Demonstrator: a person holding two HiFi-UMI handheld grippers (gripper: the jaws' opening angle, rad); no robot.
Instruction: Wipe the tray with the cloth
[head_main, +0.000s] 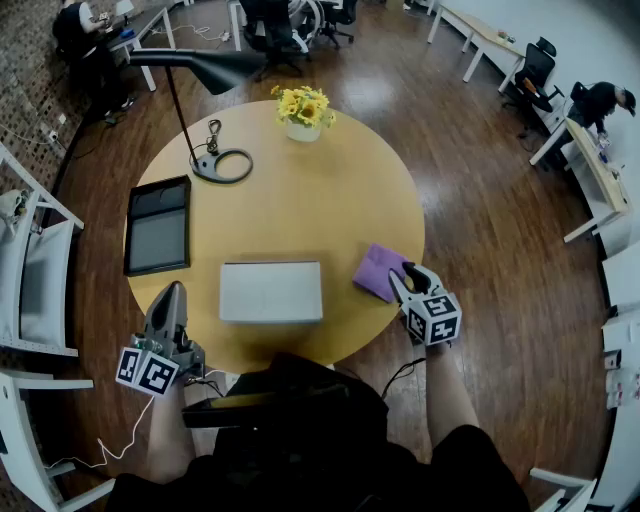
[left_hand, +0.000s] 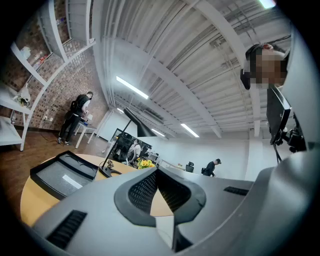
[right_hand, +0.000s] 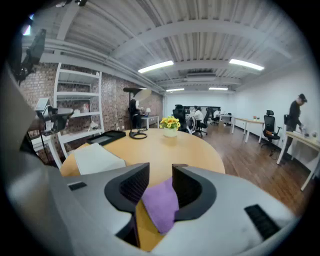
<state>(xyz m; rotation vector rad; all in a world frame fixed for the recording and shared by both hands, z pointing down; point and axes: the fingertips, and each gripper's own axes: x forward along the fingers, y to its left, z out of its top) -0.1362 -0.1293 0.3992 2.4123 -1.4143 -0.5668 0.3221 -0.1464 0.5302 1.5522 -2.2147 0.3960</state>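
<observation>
The black tray (head_main: 157, 225) lies at the left of the round wooden table (head_main: 330, 200); it also shows as the tray (left_hand: 62, 172) in the left gripper view and the far tray (right_hand: 105, 136) in the right gripper view. A purple cloth (head_main: 378, 270) lies flat near the table's right edge. My right gripper (head_main: 402, 275) points down at its near right corner, jaws open, with the cloth (right_hand: 160, 202) lying between them at the right gripper (right_hand: 160, 176). My left gripper (head_main: 174, 290) is shut and empty at the table's near left edge, apart from the tray; the left gripper (left_hand: 156, 172) points slightly upward.
A flat white rectangular slab (head_main: 271, 291) lies on the table between the two grippers. A black desk lamp (head_main: 222, 165) and a pot of yellow flowers (head_main: 303, 110) stand at the far side. White shelving (head_main: 30, 280) stands left of the table. People work at desks farther off.
</observation>
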